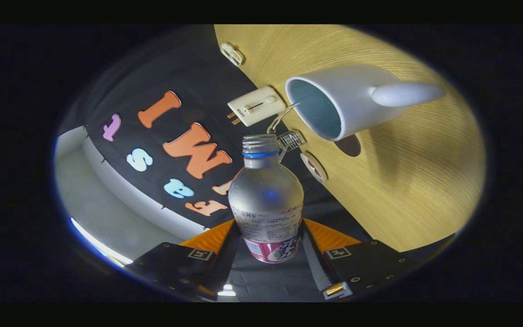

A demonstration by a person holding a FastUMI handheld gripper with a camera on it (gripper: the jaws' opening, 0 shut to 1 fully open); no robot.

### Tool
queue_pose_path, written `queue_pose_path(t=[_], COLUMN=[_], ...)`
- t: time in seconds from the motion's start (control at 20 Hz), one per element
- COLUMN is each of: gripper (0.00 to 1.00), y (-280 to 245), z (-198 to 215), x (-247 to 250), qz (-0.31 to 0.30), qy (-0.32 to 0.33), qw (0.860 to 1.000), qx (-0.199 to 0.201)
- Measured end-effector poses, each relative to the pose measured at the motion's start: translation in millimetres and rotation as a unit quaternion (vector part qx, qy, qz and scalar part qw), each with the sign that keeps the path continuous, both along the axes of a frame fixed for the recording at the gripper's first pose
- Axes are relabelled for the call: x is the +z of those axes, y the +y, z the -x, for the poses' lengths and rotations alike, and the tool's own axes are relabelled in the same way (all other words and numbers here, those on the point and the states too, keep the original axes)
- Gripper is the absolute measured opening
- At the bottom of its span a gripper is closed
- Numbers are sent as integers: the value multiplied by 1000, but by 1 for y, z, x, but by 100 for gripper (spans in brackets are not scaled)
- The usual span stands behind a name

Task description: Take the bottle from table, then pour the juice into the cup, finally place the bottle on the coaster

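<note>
Gripper (pixel 268 243) clamped on bottle (pixel 266 200), both fingers pressing its labelled base. Uncapped mouth aimed toward white cup (pixel 343 106) on wooden table (pixel 407 181). View rolled sideways.

Your bottle (pixel 266 195) hides its base between the fingers (pixel 309 254); its label print is too small to read.

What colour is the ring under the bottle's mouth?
Blue. The ring sits just below the open neck of the bottle, seen best in the gripper view.
</note>
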State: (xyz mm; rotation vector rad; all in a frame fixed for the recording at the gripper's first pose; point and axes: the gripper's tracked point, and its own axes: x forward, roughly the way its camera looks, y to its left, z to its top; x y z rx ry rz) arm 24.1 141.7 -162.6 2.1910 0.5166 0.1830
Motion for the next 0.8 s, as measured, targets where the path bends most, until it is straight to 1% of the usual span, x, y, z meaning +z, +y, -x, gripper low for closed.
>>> queue_pose_path(t=[0.35, 0.8], gripper=[74, 74], y=[2, 3], z=[0, -2], x=[5, 5], qz=[-19, -30], qy=[-8, -9], qw=[1000, 1000], qx=[-3, -3])
